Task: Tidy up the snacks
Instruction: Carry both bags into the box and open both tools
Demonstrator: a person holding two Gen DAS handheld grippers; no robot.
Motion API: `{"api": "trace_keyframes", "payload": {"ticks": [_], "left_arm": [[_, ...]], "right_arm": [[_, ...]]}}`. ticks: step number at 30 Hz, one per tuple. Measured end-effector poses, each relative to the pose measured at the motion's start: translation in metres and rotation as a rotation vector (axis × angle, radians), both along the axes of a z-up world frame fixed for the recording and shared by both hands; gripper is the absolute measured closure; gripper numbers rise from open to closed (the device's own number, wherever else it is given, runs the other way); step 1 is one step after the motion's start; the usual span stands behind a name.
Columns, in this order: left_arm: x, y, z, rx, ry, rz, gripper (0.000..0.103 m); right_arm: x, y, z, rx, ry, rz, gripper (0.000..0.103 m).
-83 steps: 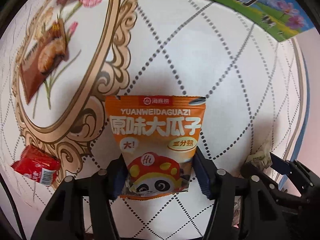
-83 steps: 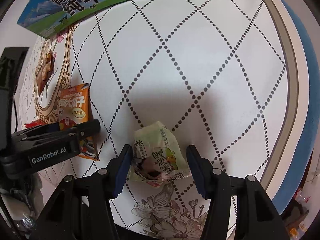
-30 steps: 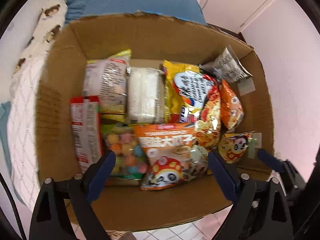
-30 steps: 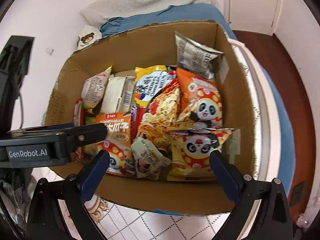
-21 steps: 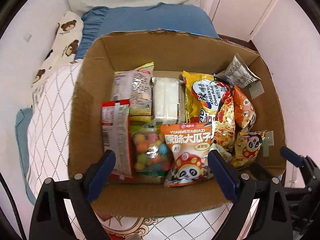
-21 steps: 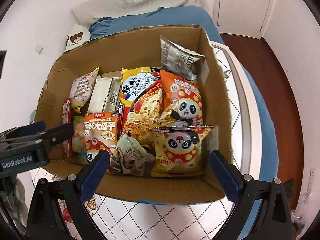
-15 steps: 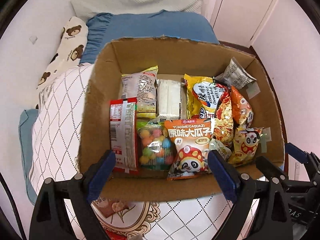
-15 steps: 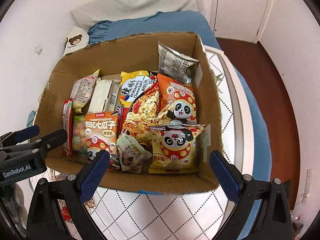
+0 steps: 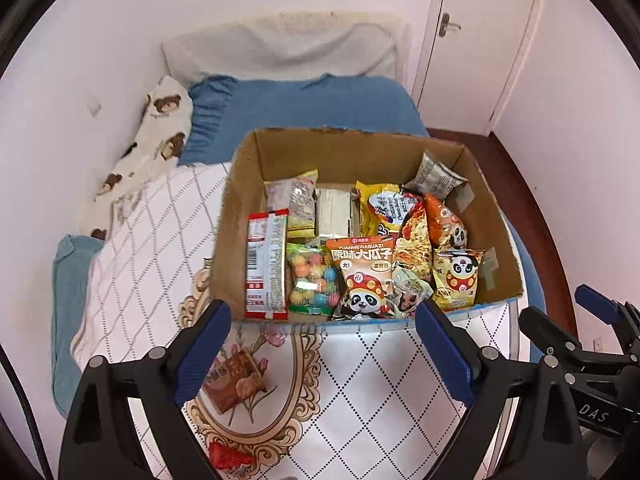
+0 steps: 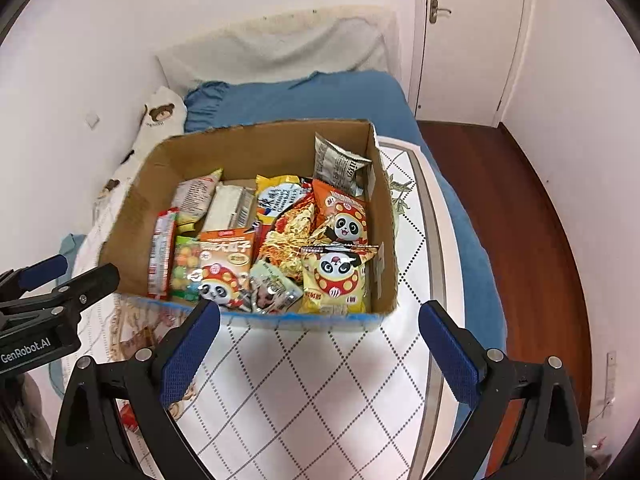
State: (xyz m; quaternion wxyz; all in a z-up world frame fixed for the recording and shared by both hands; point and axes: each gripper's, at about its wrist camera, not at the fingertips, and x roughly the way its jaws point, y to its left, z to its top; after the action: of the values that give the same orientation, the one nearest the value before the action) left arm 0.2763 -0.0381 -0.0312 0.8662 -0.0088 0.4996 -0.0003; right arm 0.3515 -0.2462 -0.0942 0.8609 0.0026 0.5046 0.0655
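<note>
- Most of the job looked done to me: the cardboard box (image 9: 236,240) near the far edge of the quilted bed cover (image 9: 360,392) held a packed layer of snacks.
- The orange sunflower-seed pouch (image 9: 362,276) lay flat against the box's near wall, with a small crinkled green-white packet (image 10: 274,286) just beside it.
- Two items were left outside: a brown biscuit packet (image 9: 234,380) and a red wrapper (image 9: 230,456), both toward the cover's near left corner.
- I had the left gripper (image 9: 320,356) spread wide and empty; the right gripper (image 10: 318,354) was likewise apart, holding nothing.
- The pouches were glossy, creased film; the box was matte and frayed along its rim.
</note>
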Motion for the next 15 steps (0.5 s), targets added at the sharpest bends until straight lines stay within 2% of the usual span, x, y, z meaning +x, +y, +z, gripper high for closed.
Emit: {"api": "trace_keyframes", "payload": {"ticks": [10,15], "left_arm": [[-0.055,-0.002,0.033,-0.002,-0.091,-0.002,0.009],[-0.074,-0.004,0.05,-0.008,-0.134,-0.003,0.009]], "right_arm": [[-0.061,-0.004,0.053,0.003,-0.134,0.008,0.002],[-0.079,-0.005,0.069,0.01,-0.18,0.002,0.002]]}}
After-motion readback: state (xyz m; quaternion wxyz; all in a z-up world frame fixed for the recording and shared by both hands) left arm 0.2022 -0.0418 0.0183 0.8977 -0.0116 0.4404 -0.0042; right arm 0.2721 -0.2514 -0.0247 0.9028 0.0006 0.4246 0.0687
